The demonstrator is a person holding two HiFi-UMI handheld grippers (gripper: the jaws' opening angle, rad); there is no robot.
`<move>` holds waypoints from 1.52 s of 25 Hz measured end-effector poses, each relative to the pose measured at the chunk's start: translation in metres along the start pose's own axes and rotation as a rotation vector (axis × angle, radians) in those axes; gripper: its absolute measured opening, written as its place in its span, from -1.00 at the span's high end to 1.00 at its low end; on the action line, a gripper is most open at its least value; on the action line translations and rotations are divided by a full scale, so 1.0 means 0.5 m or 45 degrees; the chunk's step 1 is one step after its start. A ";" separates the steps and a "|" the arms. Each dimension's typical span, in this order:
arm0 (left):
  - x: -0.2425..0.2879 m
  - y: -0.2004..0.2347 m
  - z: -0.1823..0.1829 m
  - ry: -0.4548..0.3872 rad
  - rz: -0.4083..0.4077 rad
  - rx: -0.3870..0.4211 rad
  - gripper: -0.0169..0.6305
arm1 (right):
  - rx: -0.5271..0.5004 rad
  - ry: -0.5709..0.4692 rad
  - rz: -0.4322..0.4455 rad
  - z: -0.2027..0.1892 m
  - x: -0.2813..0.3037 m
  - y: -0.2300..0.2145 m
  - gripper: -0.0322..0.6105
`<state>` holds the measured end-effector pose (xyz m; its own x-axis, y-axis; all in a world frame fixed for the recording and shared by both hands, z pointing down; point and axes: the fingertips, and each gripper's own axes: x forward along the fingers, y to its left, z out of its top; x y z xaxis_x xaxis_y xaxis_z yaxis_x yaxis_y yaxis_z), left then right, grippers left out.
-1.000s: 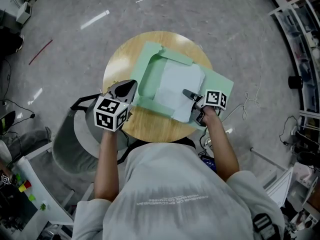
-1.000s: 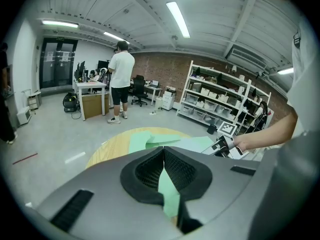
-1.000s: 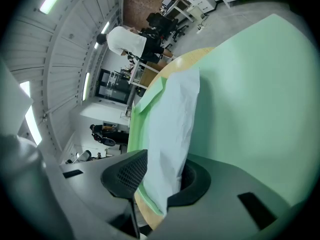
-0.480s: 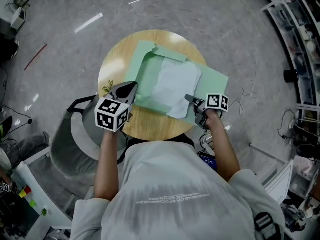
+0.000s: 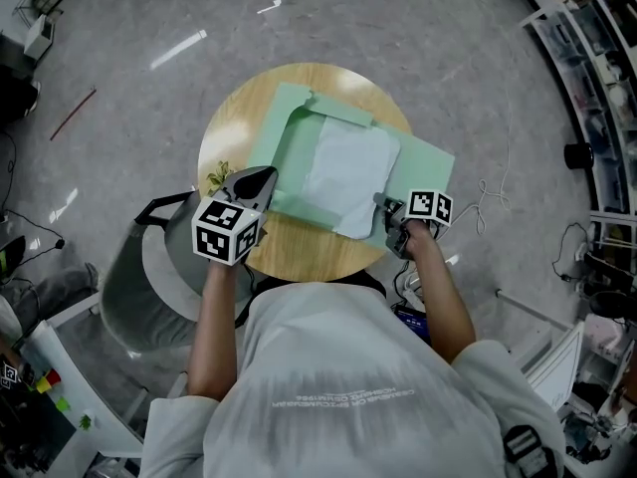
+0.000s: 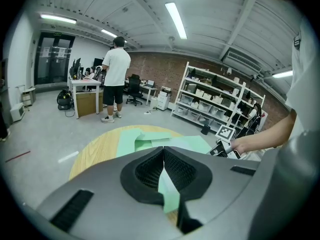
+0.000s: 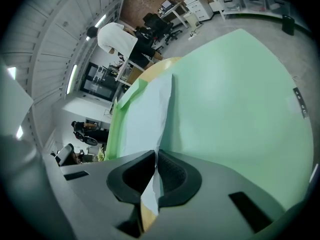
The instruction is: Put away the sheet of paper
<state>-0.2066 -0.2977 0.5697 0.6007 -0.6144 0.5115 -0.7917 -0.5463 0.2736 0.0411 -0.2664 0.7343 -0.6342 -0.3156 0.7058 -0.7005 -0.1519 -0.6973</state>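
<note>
An open green folder [image 5: 423,162] lies on the round wooden table [image 5: 234,118] with a pale sheet of paper [image 5: 343,172] on top of it. My left gripper [image 5: 267,175] sits at the folder's left edge. In the left gripper view it [image 6: 163,151] is shut on a strip of the green folder [image 6: 135,139]. My right gripper [image 5: 380,204] is at the sheet's near right corner. Its jaws [image 7: 156,156] are closing, and the corner of the sheet [image 7: 145,119] is pinched between the pads, above the folder's green flap [image 7: 230,94].
A grey chair [image 5: 149,267] stands at the table's left. Cables [image 5: 488,207] lie on the floor to the right, and shelving [image 5: 597,68] lines the far right. A person [image 6: 116,69] stands at desks beyond the table. A small sprig [image 5: 216,176] lies near the left rim.
My right gripper has slid a little toward the table's near edge, to the sheet's corner. The left gripper has stayed at the folder's left edge.
</note>
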 end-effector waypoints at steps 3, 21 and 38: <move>-0.007 0.013 -0.004 0.004 0.016 -0.015 0.89 | 0.036 -0.013 0.036 0.004 0.017 0.019 0.76; -0.034 0.062 -0.018 0.005 0.084 -0.074 0.89 | 0.045 0.023 0.168 0.028 0.135 0.142 0.76; -0.057 0.074 -0.024 0.011 0.127 -0.097 0.89 | -0.077 0.116 0.188 0.016 0.207 0.209 0.68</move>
<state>-0.2543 -0.2935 0.5751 0.5179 -0.6584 0.5461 -0.8538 -0.4377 0.2819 -0.0949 -0.3226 0.7333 -0.7566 -0.2439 0.6067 -0.6143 -0.0525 -0.7873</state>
